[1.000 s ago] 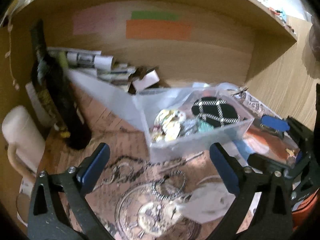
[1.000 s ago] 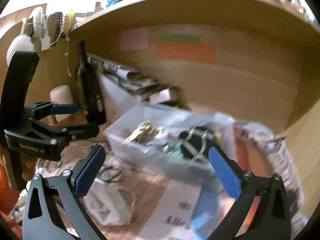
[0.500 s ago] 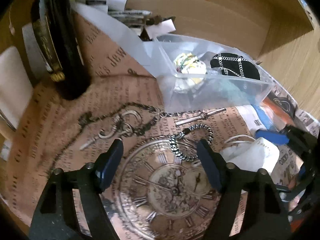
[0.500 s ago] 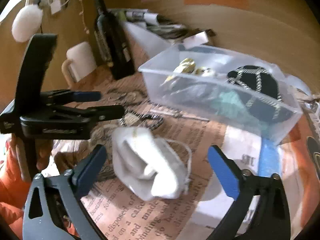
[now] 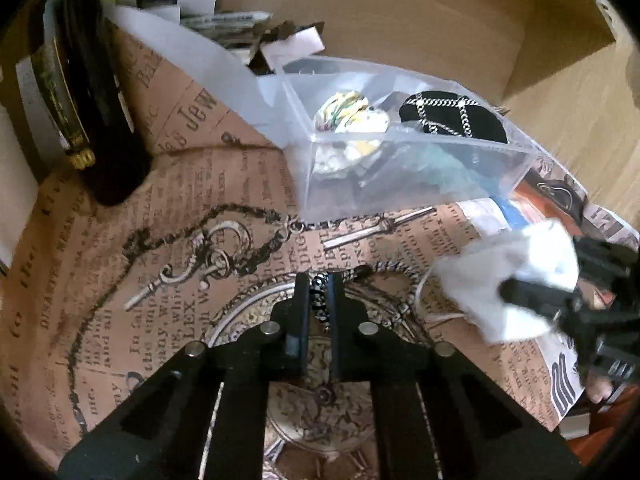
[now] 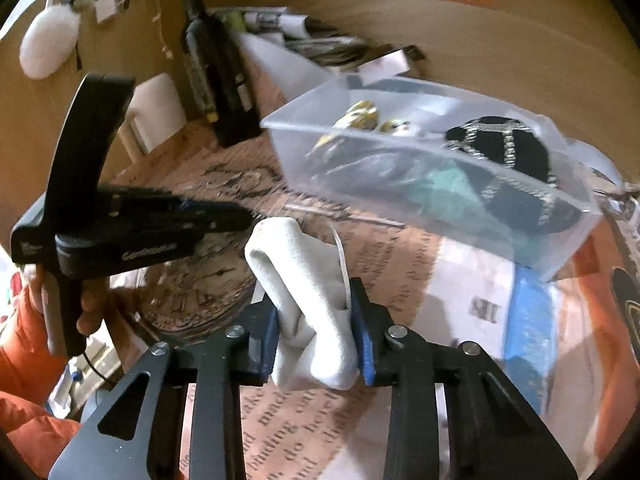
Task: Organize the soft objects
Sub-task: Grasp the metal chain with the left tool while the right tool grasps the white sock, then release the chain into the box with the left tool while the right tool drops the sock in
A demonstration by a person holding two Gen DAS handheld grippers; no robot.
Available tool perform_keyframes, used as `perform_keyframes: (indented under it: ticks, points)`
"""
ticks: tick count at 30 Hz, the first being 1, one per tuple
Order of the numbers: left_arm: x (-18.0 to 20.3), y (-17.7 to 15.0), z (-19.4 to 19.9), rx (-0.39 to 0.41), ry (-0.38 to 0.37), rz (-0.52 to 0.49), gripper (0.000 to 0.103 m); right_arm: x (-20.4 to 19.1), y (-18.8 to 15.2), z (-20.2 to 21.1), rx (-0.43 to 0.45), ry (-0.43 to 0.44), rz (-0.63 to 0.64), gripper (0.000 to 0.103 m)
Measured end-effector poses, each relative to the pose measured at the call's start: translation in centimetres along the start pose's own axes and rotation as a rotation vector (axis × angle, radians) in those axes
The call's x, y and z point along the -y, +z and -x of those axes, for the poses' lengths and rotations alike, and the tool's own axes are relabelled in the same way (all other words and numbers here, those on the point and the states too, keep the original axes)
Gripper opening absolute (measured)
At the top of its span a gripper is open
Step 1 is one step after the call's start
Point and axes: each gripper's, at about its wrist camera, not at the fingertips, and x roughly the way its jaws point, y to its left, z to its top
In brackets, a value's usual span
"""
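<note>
My left gripper (image 5: 319,292) is shut on a black-and-white cord loop (image 5: 318,300) that lies on the printed paper. My right gripper (image 6: 314,320) is shut on a folded white cloth (image 6: 308,300); the cloth also shows in the left wrist view (image 5: 508,280), at the right. A clear plastic bin (image 5: 420,172) stands behind, holding a yellow-white soft bundle (image 5: 348,112), a black item with a silver chain (image 5: 452,116) and something teal. The bin also shows in the right wrist view (image 6: 432,176). The left gripper shows in the right wrist view (image 6: 224,216), beside the cloth.
A dark wine bottle (image 5: 92,92) stands at the left, a white mug (image 6: 156,108) beside it. Rolled papers and clutter (image 5: 216,20) lie along the wooden back wall. Printed paper (image 5: 132,280) covers the surface. A blue strip (image 6: 528,320) lies right of the bin.
Both grippers have closed. The left shut on the cord loop. The right moved in and shut on the white cloth, lifting its fold.
</note>
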Motion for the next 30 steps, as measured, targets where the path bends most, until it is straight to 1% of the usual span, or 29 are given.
perform_keyframes:
  ticks: [5,8,13,20,26,30]
  points:
    - [0.9,0.7,1.7,0.05,0.015,-0.034,0.007,1.7,0.9,2.2,0.076,-0.038,-0.039,0.028]
    - [1.4,1.6,2.9,0.094,0.011,-0.047,0.007,2.5,1.5,3.8,0.128,-0.066,-0.05,0.028]
    - [1.9,3.4,4.7,0.168,0.0,-0.048,0.007,3.4,2.7,6.2,0.219,-0.11,-0.056,0.028]
    - [2.6,6.4,6.2,0.265,-0.001,-0.035,0.007,4.4,5.0,7.6,0.313,-0.166,-0.07,0.028]
    - [3.2,8.5,5.7,0.286,0.01,-0.035,0.007,5.3,6.7,7.8,0.358,-0.207,-0.067,0.028]
    - [3.7,9.3,4.6,0.28,0.014,-0.035,0.007,5.7,7.8,6.9,0.361,-0.225,-0.053,0.028]
